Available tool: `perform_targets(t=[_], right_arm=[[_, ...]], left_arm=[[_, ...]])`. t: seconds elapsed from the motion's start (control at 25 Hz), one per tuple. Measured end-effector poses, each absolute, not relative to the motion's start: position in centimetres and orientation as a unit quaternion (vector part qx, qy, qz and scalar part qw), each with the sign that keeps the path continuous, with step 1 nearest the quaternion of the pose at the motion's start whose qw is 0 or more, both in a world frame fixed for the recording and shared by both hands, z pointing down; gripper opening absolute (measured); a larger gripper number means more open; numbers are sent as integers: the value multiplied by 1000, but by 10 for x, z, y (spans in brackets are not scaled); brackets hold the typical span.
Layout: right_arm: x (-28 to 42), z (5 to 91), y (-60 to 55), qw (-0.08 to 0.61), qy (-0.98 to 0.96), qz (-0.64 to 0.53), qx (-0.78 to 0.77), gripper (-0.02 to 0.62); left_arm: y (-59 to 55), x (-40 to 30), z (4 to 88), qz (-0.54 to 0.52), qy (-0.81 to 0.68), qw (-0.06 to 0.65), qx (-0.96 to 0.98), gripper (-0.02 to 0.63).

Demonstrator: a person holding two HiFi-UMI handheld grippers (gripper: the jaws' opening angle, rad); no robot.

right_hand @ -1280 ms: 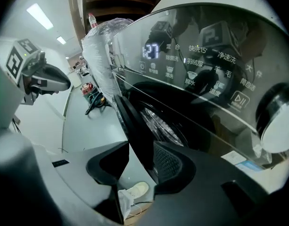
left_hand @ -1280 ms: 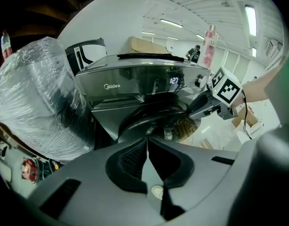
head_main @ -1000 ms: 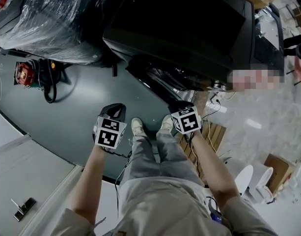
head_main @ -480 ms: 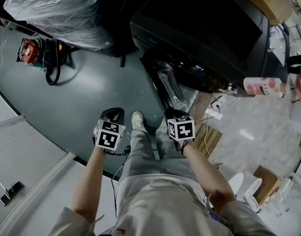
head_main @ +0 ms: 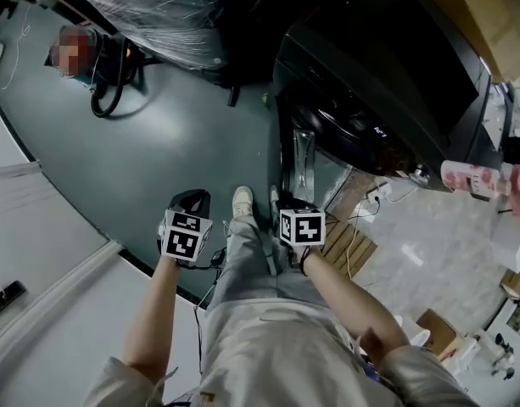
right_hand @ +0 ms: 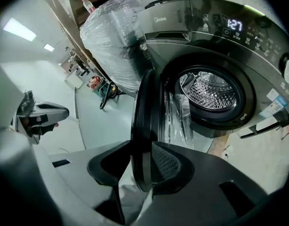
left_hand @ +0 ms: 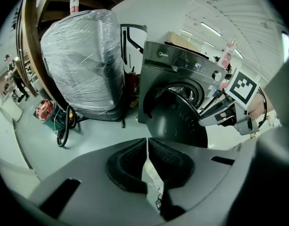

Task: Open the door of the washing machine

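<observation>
Right tool, jaws just closing, clamps the open dark round washing-machine door by its rim; left tool closed, empty.

We are reaching both arms forward and down, the left forearm running almost straight ahead and the right forearm angling inward toward our legs. Both grippers are pointing steeply downward, their marker cubes facing up at us. The left gripper is carrying nothing, its pads pressing together at the tips. The right gripper has just been closing its jaws, and its pads are pinching the rim of the door between them.
</observation>
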State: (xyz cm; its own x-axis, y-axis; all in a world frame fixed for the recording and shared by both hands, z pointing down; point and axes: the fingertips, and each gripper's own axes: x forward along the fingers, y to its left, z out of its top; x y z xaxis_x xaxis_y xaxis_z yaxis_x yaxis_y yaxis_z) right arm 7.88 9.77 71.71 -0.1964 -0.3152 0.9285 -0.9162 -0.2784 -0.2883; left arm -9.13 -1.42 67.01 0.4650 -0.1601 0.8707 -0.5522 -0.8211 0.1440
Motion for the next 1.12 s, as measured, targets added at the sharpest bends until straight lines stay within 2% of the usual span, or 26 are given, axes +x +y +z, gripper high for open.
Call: perform_targets(t=[0.52,1.12], right_arm=[[1,726,51,228,-488,612,579,169],[-70,731,-38,176,-470,654,567,163]], left_arm=[[-41,-197,666,451,-316,248,797,29],[-97,-291,654,425,-414,253,764,29]])
